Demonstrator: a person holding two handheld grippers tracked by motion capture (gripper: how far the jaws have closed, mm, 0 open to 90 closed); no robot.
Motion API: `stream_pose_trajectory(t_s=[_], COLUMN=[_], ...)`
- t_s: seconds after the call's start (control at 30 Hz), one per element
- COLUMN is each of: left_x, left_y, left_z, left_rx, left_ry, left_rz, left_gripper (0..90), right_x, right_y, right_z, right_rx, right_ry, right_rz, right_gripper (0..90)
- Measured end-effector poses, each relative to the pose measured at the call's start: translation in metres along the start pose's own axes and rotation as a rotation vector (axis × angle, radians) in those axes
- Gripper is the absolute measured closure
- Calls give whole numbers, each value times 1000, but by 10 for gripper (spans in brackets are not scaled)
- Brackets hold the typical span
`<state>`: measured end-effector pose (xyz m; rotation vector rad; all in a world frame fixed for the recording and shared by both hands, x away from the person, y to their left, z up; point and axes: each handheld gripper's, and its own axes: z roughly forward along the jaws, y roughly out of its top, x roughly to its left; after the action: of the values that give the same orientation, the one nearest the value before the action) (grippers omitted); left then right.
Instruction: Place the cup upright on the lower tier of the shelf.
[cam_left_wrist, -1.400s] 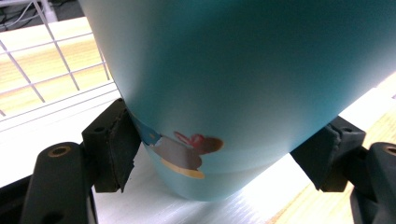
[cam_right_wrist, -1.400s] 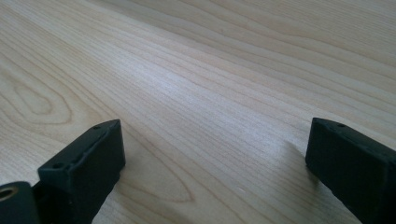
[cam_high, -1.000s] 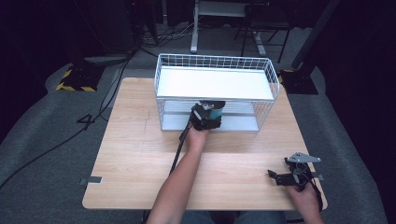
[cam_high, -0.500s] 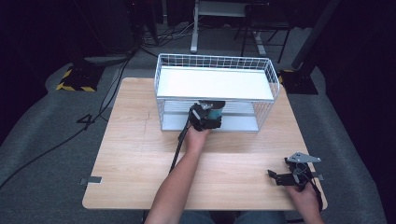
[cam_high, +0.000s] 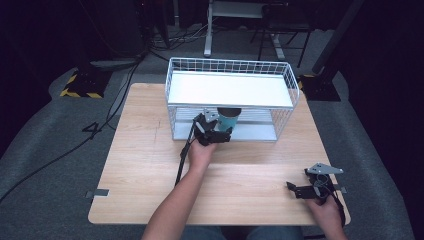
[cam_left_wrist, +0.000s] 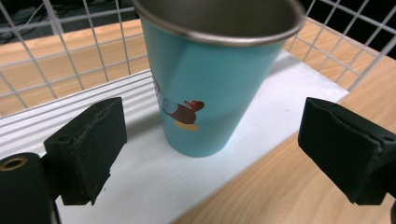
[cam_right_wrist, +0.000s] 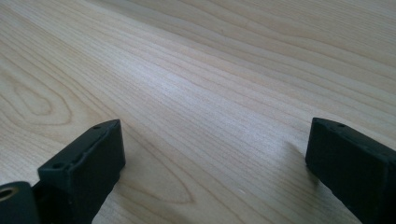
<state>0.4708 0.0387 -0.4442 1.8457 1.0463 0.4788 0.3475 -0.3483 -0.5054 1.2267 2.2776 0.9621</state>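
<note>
- The cup is seen upright on the rack's lower shelf, dead ahead of the left gripper, between its jaws.
- Those jaws have just been opening and are parted clear of the cup; the right gripper is held open, empty, well apart.

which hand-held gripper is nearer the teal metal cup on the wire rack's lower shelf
Left. The left hand-held gripper sits right at the teal metal cup, its jaws just opened and clear of it. The right hand-held gripper rests at the table's near right corner.
</note>
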Motion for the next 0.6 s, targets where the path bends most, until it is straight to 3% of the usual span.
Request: stream_pose_trajectory(t_s=[0.6], left_x=[-4], left_y=[-13], left_z=[-84], left_rx=[-50], left_ry=[-47], left_rz=[17], left_gripper=[102], right_x=[-1], right_y=[1], right_z=[1], right_rx=[1], right_ry=[11], right_rz=[-8], right_gripper=[50])
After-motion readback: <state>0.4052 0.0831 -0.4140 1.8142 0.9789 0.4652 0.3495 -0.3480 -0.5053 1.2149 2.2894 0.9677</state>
